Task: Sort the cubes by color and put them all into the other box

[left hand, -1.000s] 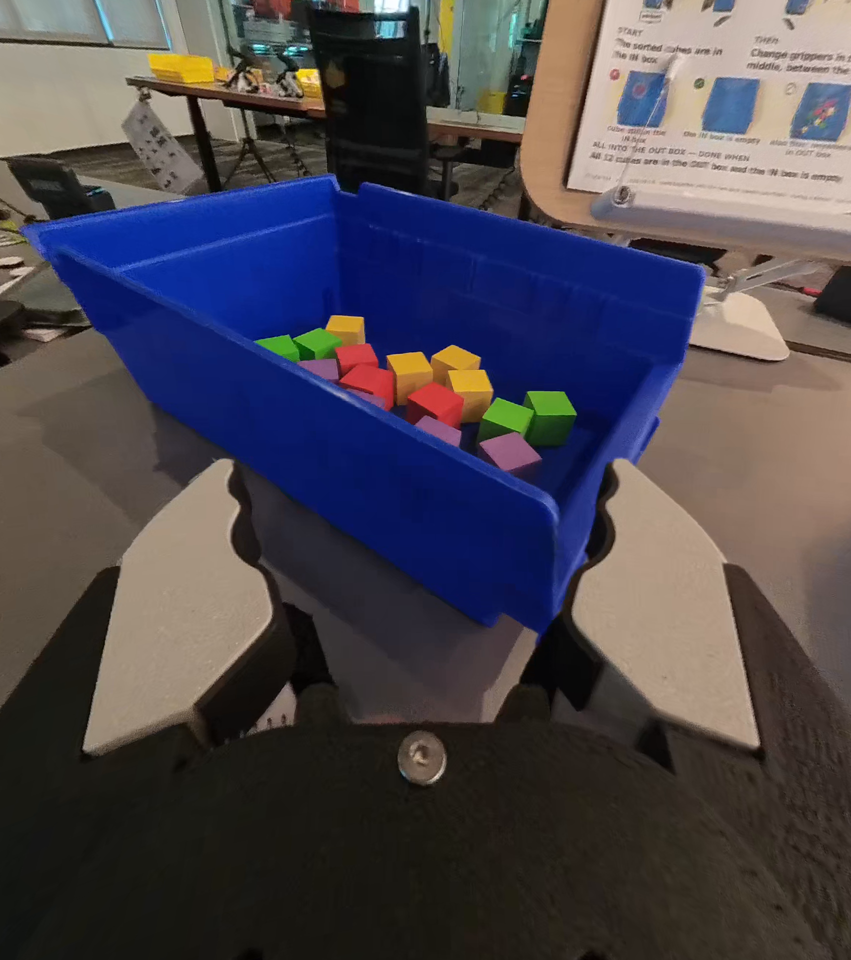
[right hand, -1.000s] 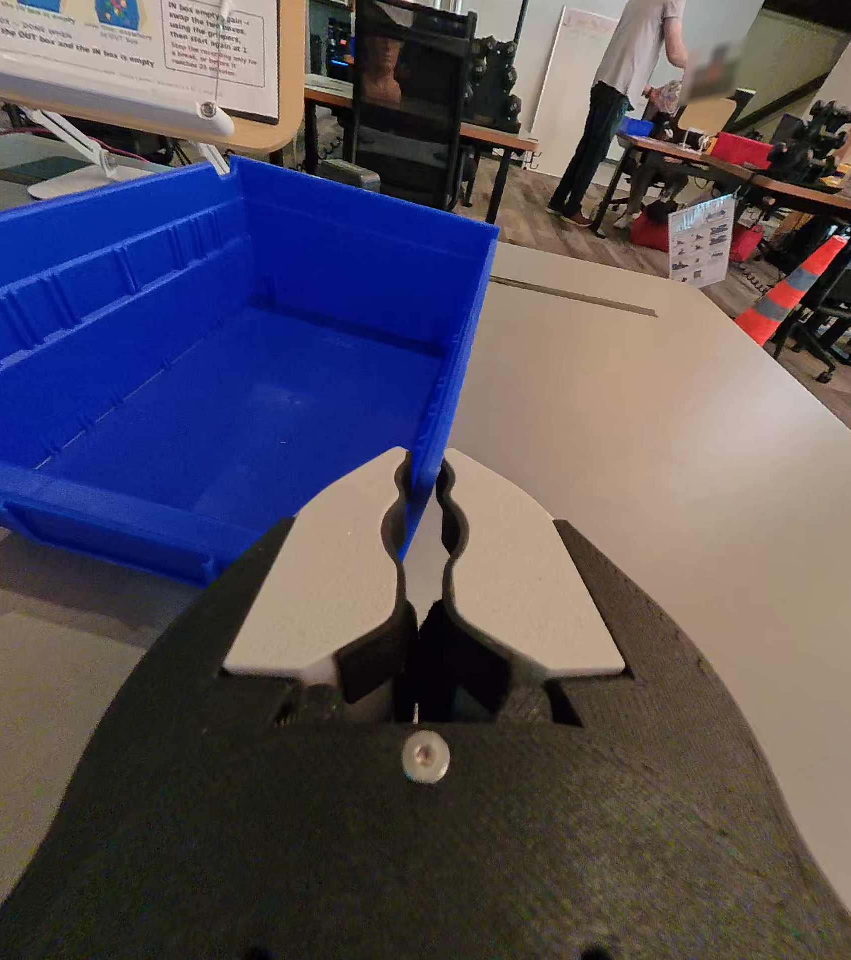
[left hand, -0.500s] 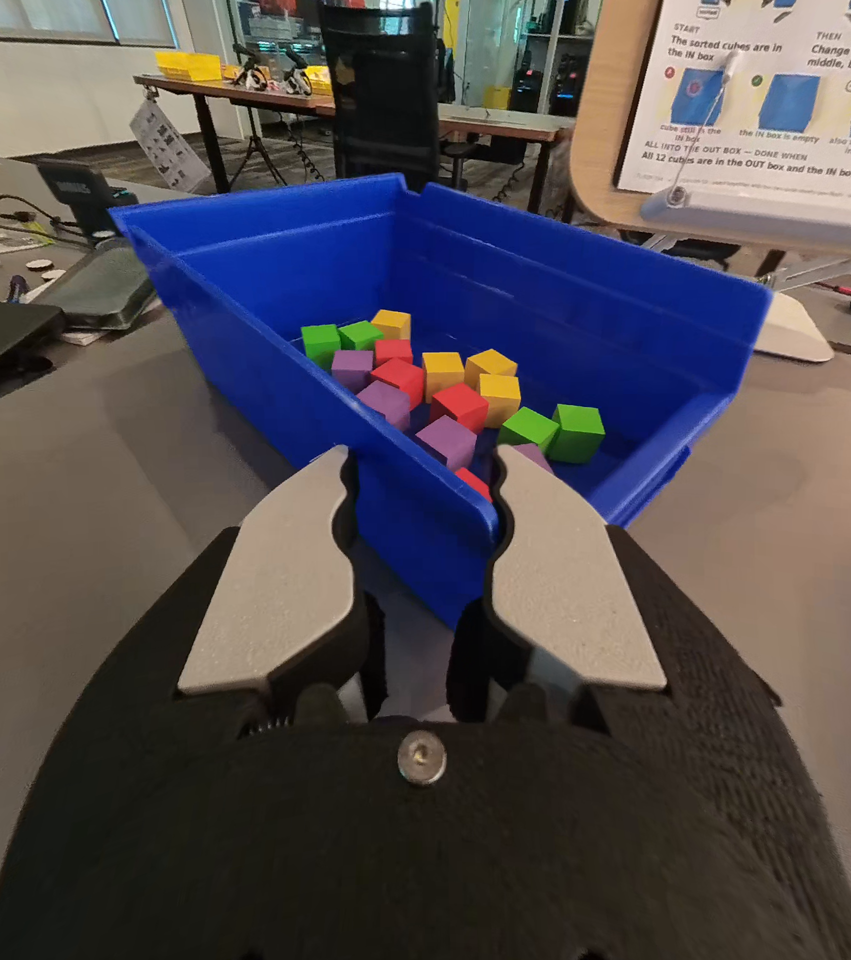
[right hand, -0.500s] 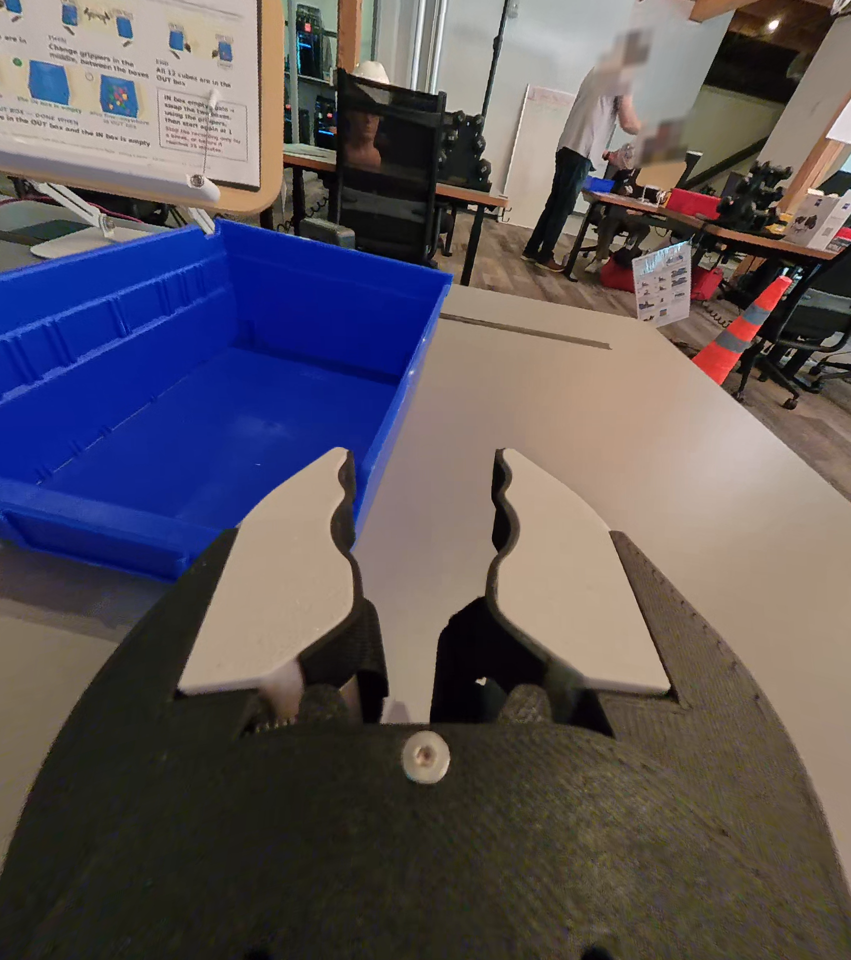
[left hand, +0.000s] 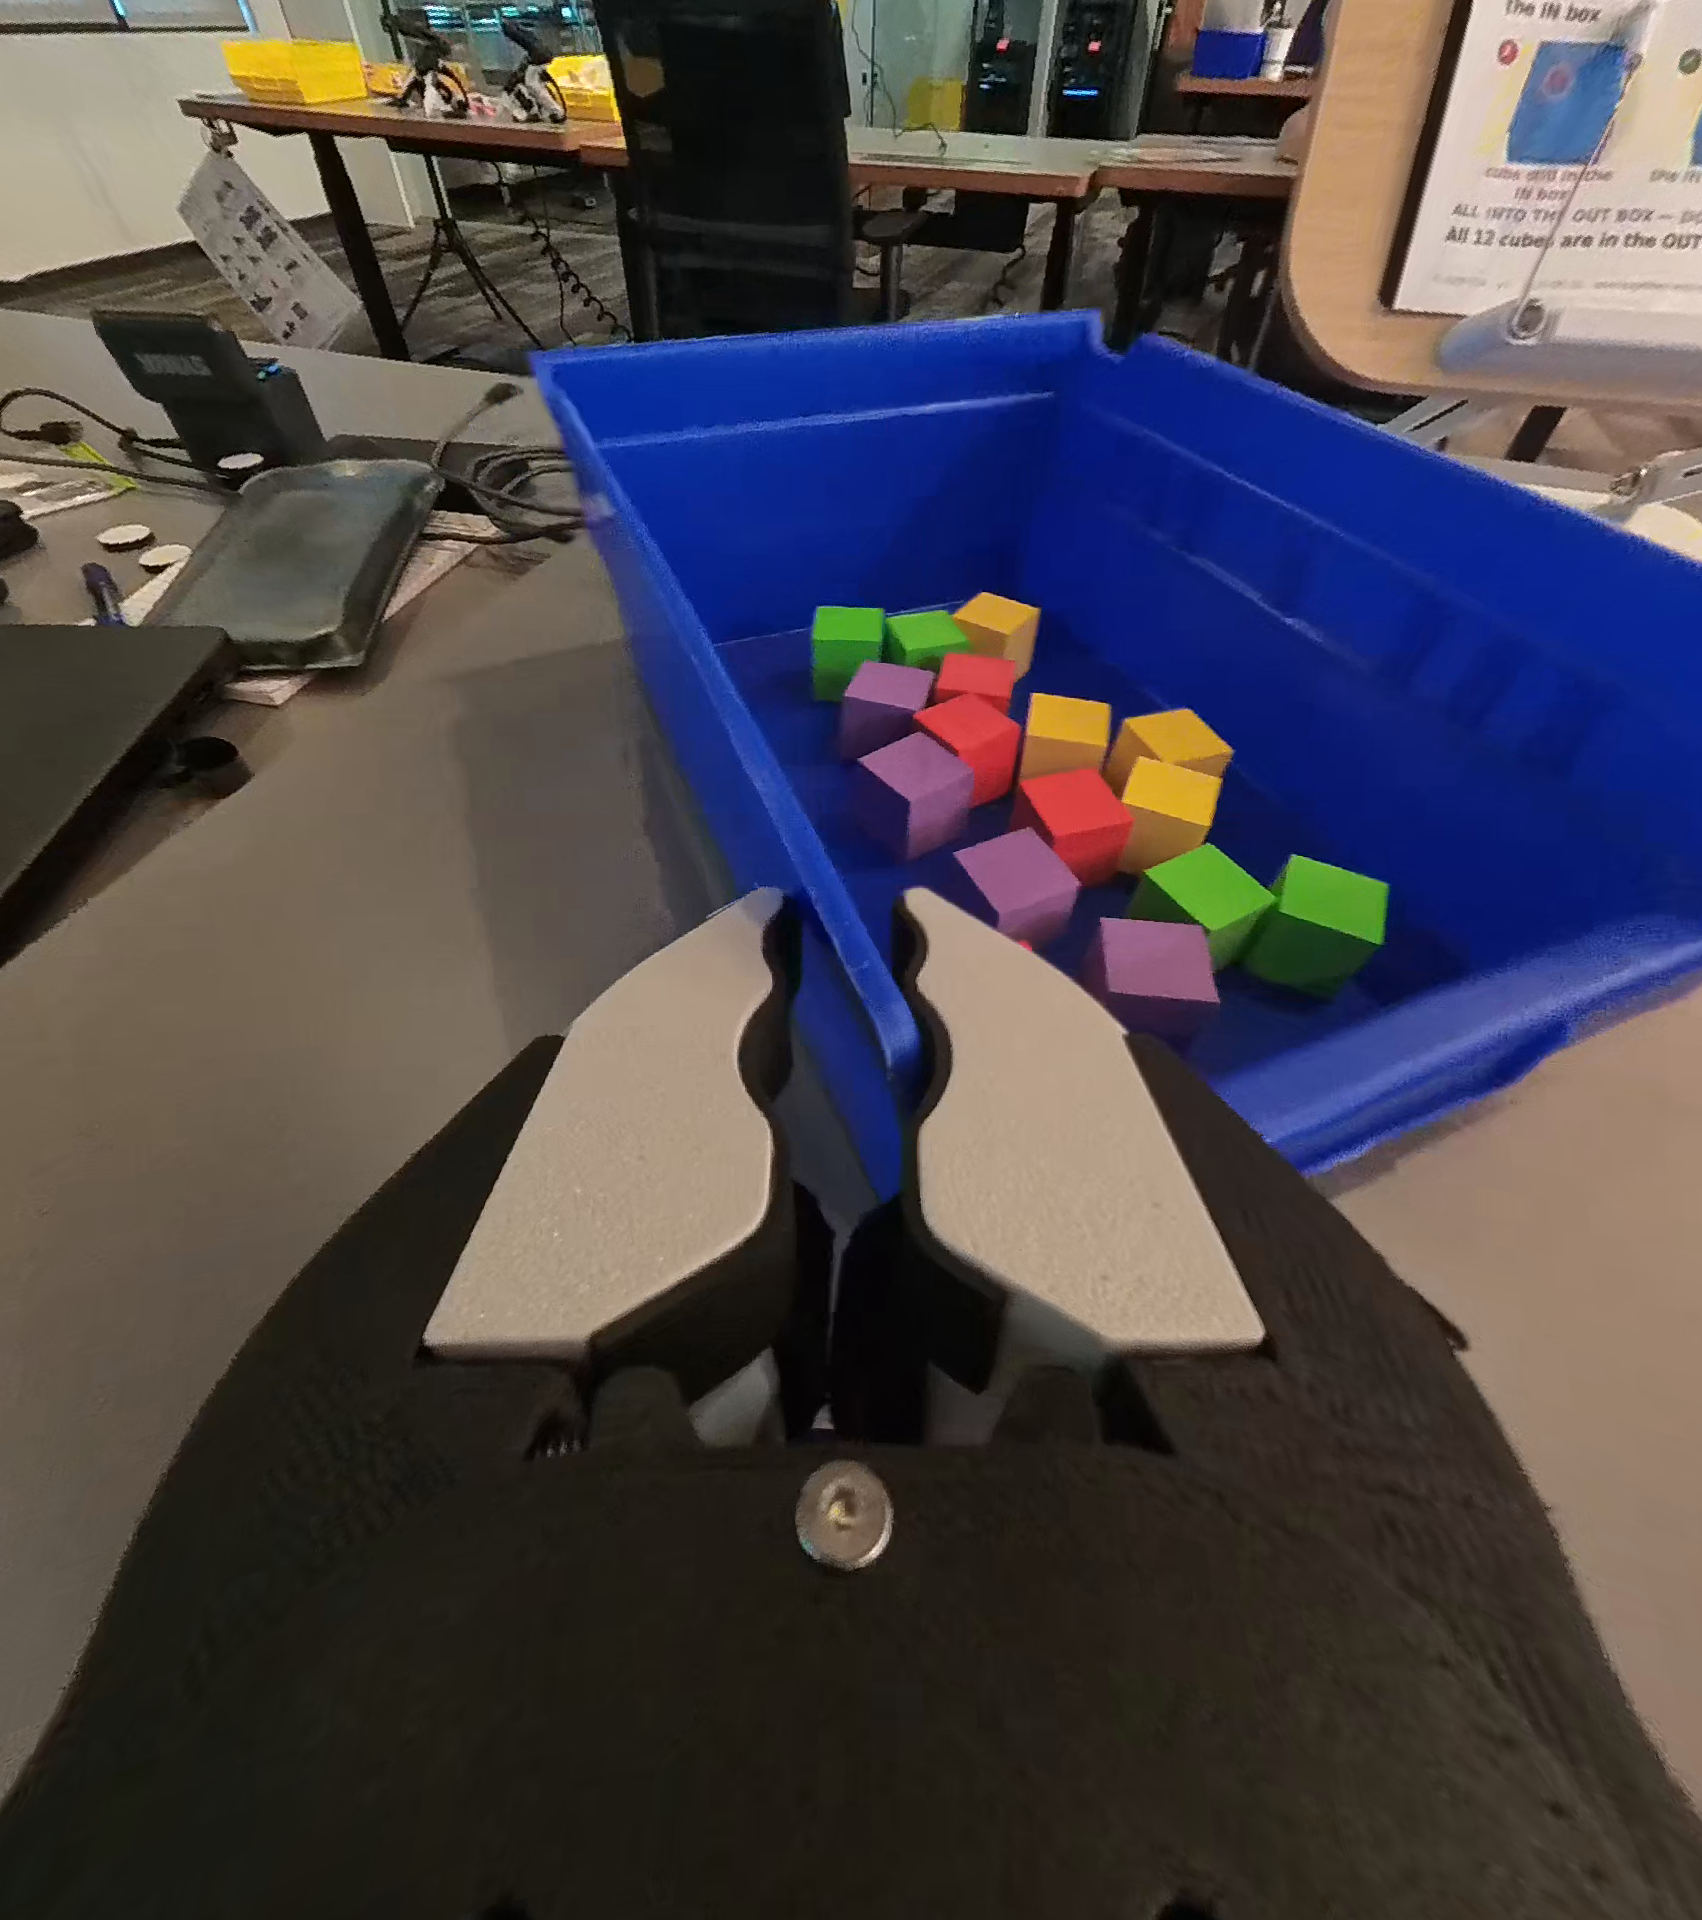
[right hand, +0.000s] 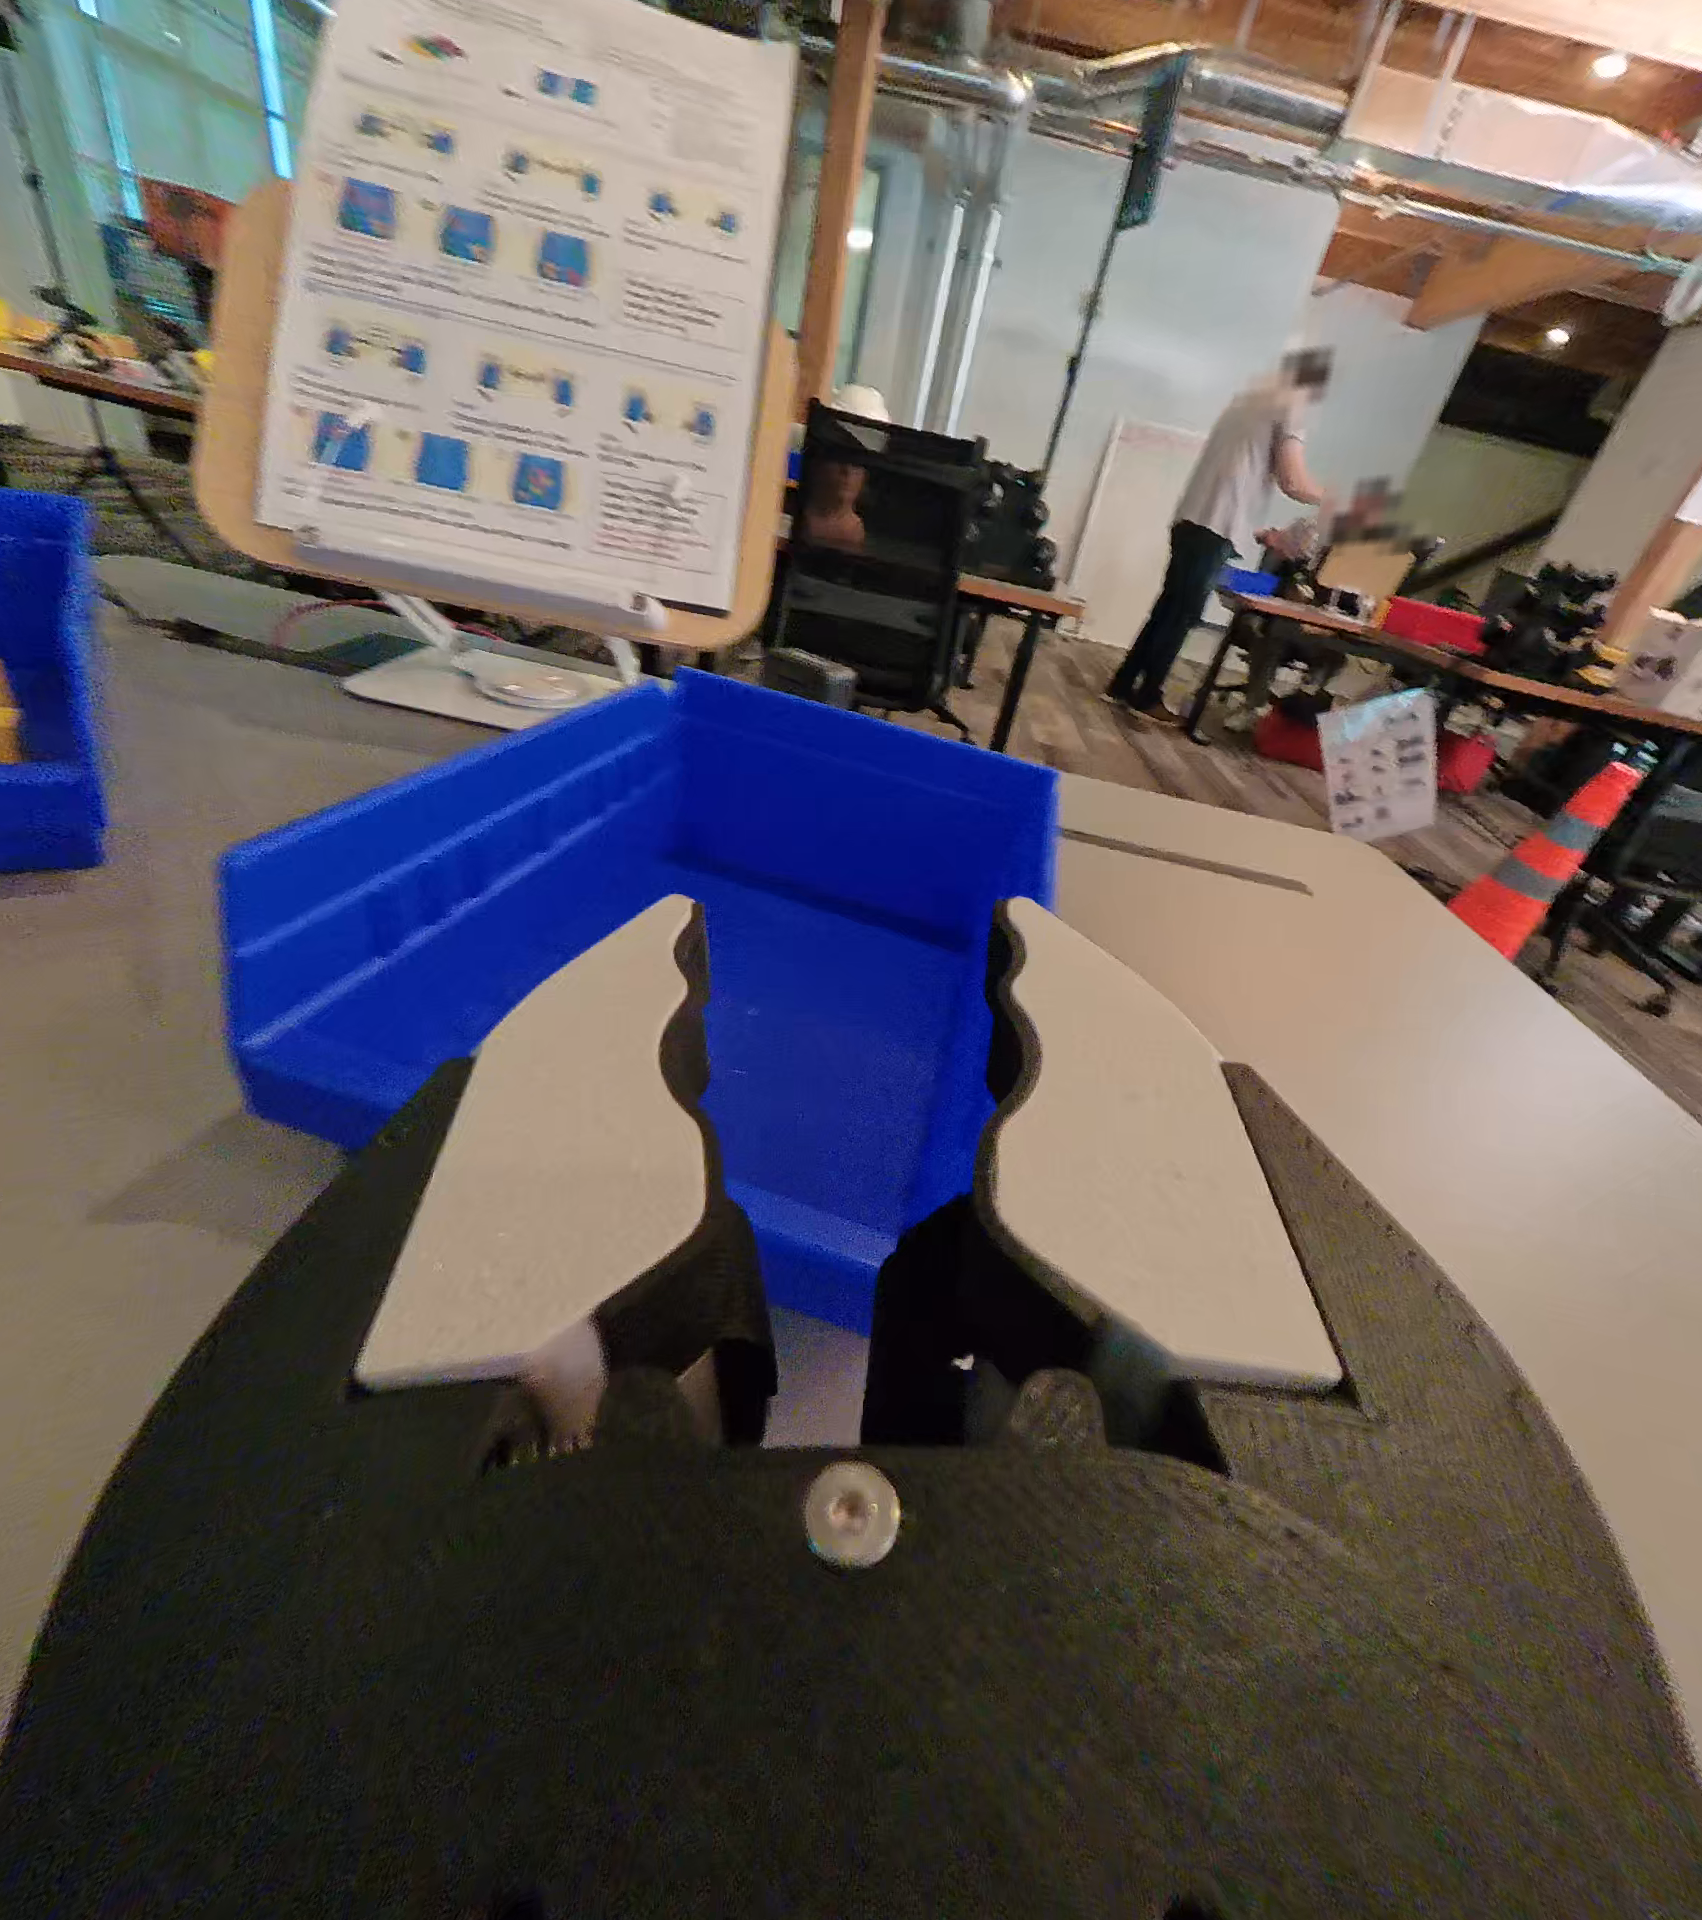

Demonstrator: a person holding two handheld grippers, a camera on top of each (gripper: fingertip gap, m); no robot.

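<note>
Grey table (left hand: 327, 935): left claw (left hand: 845, 909) clamps cube-filled bin (left hand: 1449, 665) wall lengthwise.

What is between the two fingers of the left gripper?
In the left wrist view, the left gripper is shut on the near side wall of the blue bin that holds the coloured cubes.

We stand at a grey counter (right hand: 1449, 1039) in an open workshop; beyond it we see wood-plank flooring (right hand: 1117, 748), long tables (left hand: 473, 125), a black chair (left hand: 733, 156), white walls (right hand: 1221, 312), exposed timber beams and silver ducting (right hand: 1449, 197) overhead; an orange cone (right hand: 1543, 862) stands at right.
</note>
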